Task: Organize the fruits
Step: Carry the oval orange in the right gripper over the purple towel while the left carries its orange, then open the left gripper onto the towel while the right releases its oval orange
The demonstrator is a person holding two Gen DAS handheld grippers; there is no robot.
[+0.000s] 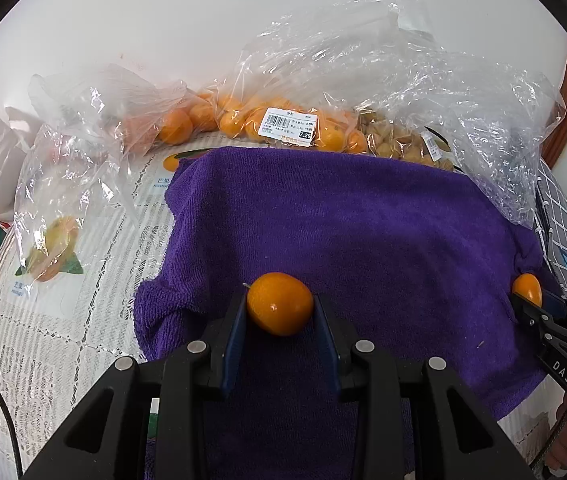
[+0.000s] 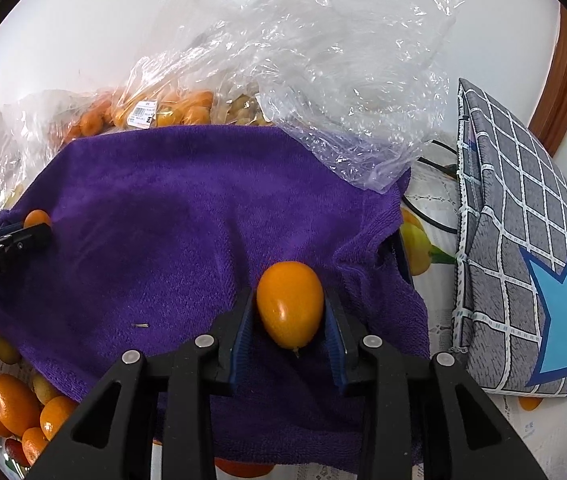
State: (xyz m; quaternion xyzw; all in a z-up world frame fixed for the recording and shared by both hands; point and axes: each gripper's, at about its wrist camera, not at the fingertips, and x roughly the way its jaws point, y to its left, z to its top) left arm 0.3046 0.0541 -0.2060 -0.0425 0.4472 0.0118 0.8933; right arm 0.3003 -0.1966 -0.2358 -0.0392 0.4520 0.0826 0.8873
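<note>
Kumquat [image 1: 280, 303] sitting on purple towel [image 1: 363, 220], left hand-held gripper [image 1: 280, 312] pinching its sides, right hand-held gripper [image 2: 290, 316] loosely bracketing second kumquat [image 2: 290, 304], pads seemingly clear; small, smooth, probably slippery, so gripping mid-body.

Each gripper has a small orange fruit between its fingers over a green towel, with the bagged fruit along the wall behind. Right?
Not quite: the towel is purple, as both wrist views show. The rest holds: left gripper and right gripper each have an orange fruit; bagged fruit lines the wall.
</note>
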